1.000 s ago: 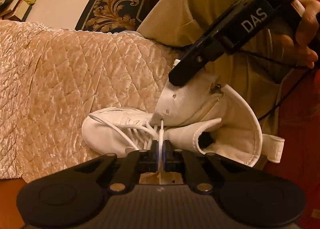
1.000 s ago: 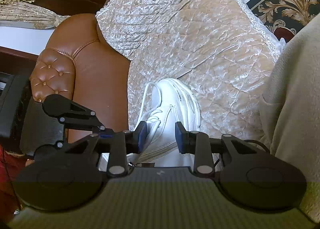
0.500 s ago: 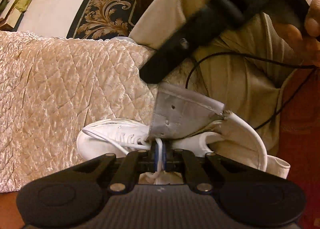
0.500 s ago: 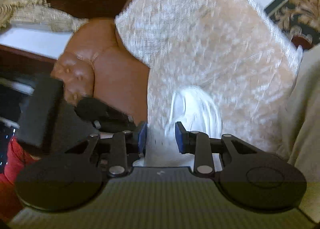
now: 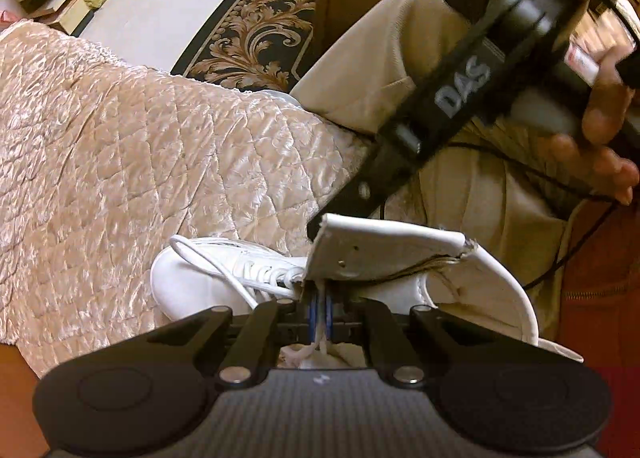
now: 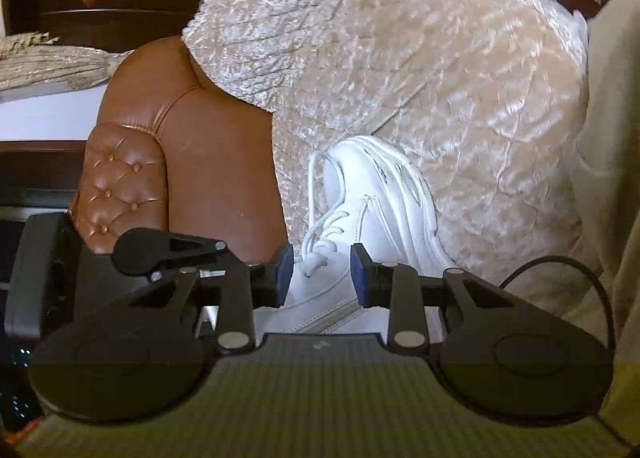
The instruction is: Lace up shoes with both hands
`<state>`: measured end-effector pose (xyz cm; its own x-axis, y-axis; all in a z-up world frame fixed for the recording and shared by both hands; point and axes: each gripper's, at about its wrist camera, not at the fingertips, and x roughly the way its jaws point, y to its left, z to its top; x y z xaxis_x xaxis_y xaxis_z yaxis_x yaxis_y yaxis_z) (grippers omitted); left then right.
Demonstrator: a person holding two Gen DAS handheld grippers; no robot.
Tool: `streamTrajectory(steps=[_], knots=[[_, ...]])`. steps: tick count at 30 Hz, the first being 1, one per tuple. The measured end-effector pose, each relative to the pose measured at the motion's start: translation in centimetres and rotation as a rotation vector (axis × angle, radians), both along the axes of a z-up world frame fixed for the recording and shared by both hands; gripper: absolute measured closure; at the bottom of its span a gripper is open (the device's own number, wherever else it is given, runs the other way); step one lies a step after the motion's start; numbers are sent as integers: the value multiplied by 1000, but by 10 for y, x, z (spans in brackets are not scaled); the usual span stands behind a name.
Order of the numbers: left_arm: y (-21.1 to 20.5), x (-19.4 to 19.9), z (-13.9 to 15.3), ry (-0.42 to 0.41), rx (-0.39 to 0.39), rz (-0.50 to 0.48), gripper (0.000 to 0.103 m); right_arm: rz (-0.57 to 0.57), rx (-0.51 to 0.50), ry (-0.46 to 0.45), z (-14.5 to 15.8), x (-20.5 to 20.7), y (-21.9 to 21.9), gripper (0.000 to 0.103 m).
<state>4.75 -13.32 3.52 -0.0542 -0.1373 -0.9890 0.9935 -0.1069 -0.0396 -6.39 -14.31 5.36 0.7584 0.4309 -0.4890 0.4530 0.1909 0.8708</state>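
A white high-top shoe point(image 5: 208, 282) lies on its side on a quilted cream cover point(image 5: 120, 161). My left gripper point(image 5: 319, 308) points down just in front of the eyelet flap and is shut on a white lace end point(image 5: 320, 340) between its blue pads. A loose lace loop point(image 5: 208, 264) runs over the toe. My right gripper point(image 5: 320, 222) comes in from the upper right and holds the shoe's eyelet flap point(image 5: 384, 254) by its edge, lifted nearly flat. In the right wrist view this flap point(image 6: 324, 290) fills the gap between the right gripper's point(image 6: 323, 278) pads.
A person's hand point(image 5: 600, 137) holds the right gripper's handle, with beige trousers point(image 5: 400, 57) behind it and a black cable point(image 5: 560, 185) hanging. A brown leather armrest point(image 6: 160, 161) lies left of the shoe. A patterned rug point(image 5: 256, 33) and pale floor lie beyond.
The right gripper has rolled and shifted, and the eyelet flap it holds has swung up from hanging to nearly flat. The left gripper stays shut on the lace, barely moved.
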Motion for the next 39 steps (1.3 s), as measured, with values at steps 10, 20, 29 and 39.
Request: streamTrajectory(steps=[10,20,29,39], knots=[[0,-5,0,-3,12,7,100,9,85,-38,-18,15,13,67],[6,-4,0,-3,-4,46,100,130,-205,-101,19,23,24,97],[8,0,1,7,-26,89,97,131,-322,-118,34,15,25,100],[26,13,13,0,-72,152,65,-36,-294,-112,36,-8,1,101]])
